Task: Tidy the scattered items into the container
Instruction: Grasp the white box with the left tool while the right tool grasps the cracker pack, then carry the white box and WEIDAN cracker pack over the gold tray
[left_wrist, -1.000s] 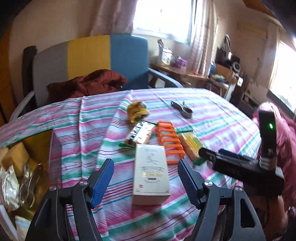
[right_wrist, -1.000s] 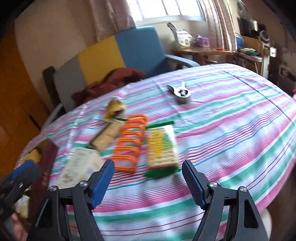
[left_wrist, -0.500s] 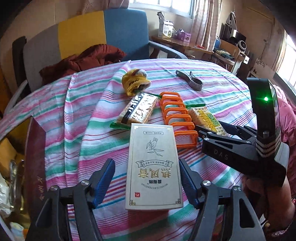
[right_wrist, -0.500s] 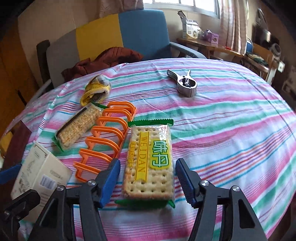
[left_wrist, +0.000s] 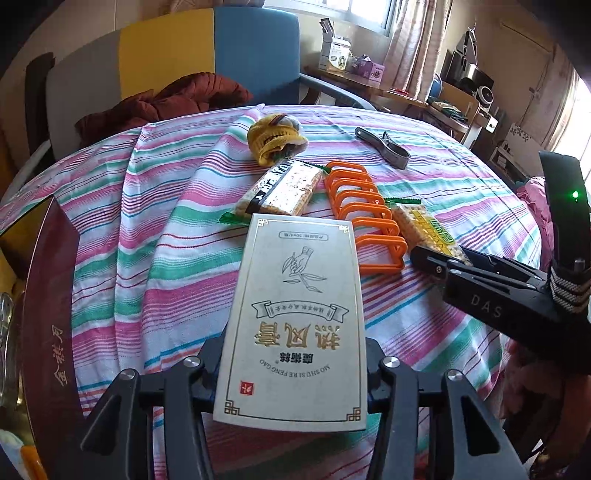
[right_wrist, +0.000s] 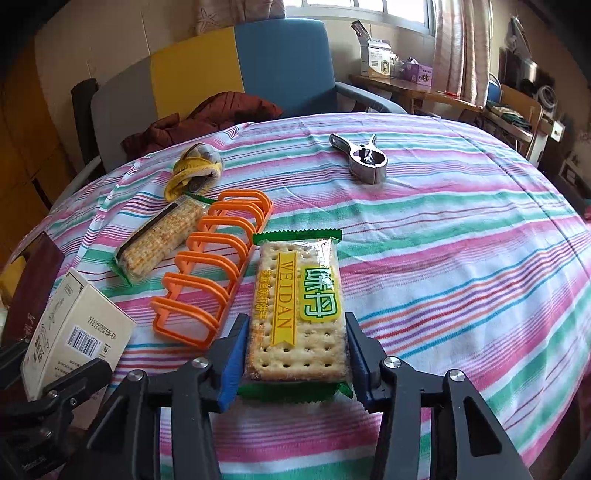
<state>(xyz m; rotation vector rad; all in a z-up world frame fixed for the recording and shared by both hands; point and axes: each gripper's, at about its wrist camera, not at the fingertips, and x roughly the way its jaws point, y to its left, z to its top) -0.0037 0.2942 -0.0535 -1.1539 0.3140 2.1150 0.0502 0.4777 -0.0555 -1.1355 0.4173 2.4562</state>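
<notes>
1. White box (left_wrist: 295, 317), gilt print reading "MO SHU SI RE FENG GAO"; lies flat near table's near edge. Left gripper (left_wrist: 293, 373) jaws just closing, flanking its sides; contact hidden under the box.
2. Cracker pack (right_wrist: 297, 310), label "WEIDAN"; right gripper (right_wrist: 295, 363) jaws just closing, blue pads against both long sides.
3. Orange rack (right_wrist: 214, 273) between the two packs; second cracker pack (right_wrist: 159, 240) beyond.
4. Striped tablecloth (right_wrist: 461, 258) bare to the right; metal clip (right_wrist: 364, 158) far side.
</notes>
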